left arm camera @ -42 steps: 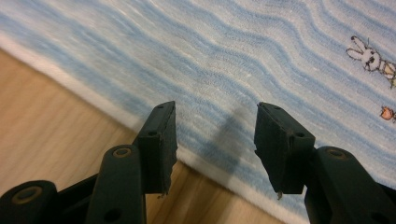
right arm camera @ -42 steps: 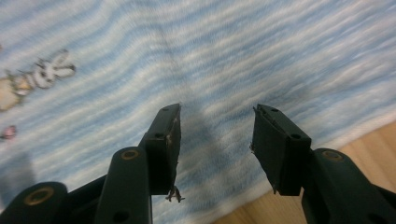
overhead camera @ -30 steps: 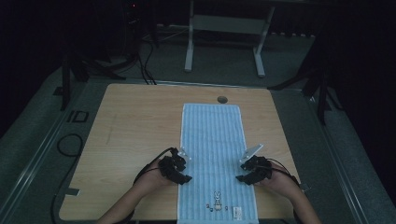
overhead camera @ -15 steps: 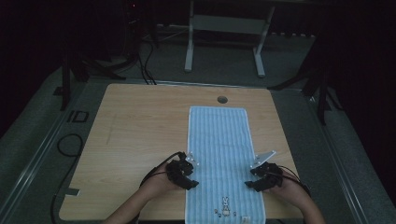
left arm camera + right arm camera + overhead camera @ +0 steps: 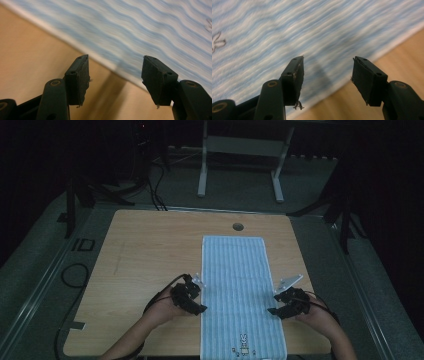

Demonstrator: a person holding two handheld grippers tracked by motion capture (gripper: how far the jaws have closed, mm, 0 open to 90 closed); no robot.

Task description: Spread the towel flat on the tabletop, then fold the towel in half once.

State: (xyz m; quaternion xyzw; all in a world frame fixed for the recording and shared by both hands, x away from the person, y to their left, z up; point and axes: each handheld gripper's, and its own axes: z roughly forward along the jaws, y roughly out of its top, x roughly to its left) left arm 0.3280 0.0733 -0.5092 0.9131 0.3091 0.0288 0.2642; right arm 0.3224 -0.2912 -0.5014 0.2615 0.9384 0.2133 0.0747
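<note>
High view: a light wood table (image 5: 150,250) sits centre frame in a dim room. A long blue-and-white striped towel (image 5: 235,270) lies flat on it, running from just below the table's small round cable hole (image 5: 238,226) at upper centre down to the bottom edge of the frame. A small printed figure, poss. a rabbit, shows near the towel's lower end (image 5: 243,340); too small to be sure.

Two forearms enter from the bottom. The left gripper (image 5: 196,306) sits lower left of centre, at the towel's left long edge. The right gripper (image 5: 276,310) sits lower right of centre, at the towel's right long edge. The two are roughly level w/ each other, one on each side of the cloth.

Left gripper view: black jaws parted about halfway w/ nothing between them, having just been opening. Behind the gap, the towel's white border (image 5: 82,48) crosses diagonally from upper left to lower right; bare wood fills the lower left. Image is motion-blurred.

Right gripper view: jaws also stand apart, approx. half wide, gripping nothing. Striped cloth (image 5: 312,37) fills the upper left, wood shows at lower right, and the towel's edge runs between them. Part of the printed figure shows at the left edge of the frame. A few loose fibres cling to the left pad (image 5: 297,75).
</note>
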